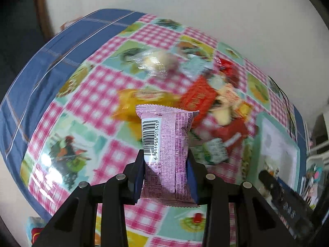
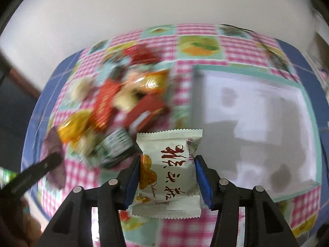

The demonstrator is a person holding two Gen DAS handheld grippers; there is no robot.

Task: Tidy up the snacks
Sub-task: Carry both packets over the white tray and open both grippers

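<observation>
My left gripper (image 1: 166,160) is shut on a pink snack packet (image 1: 167,144) with a barcode, held above the table. My right gripper (image 2: 167,164) is shut on a white snack packet (image 2: 168,170) with red characters, held above the table beside the box. A blurred pile of red, yellow and green snacks (image 1: 207,107) lies on the table; it also shows in the right wrist view (image 2: 123,103). A white box with a teal rim (image 2: 257,123) sits right of the pile and looks empty; it shows in the left wrist view (image 1: 277,144) too.
The table wears a pink-checked patchwork cloth (image 1: 98,94) over a blue cloth (image 1: 61,45). The left gripper and its pink packet (image 2: 39,168) show at the left of the right wrist view. A white wall lies behind. Clutter (image 1: 314,175) sits at the far right.
</observation>
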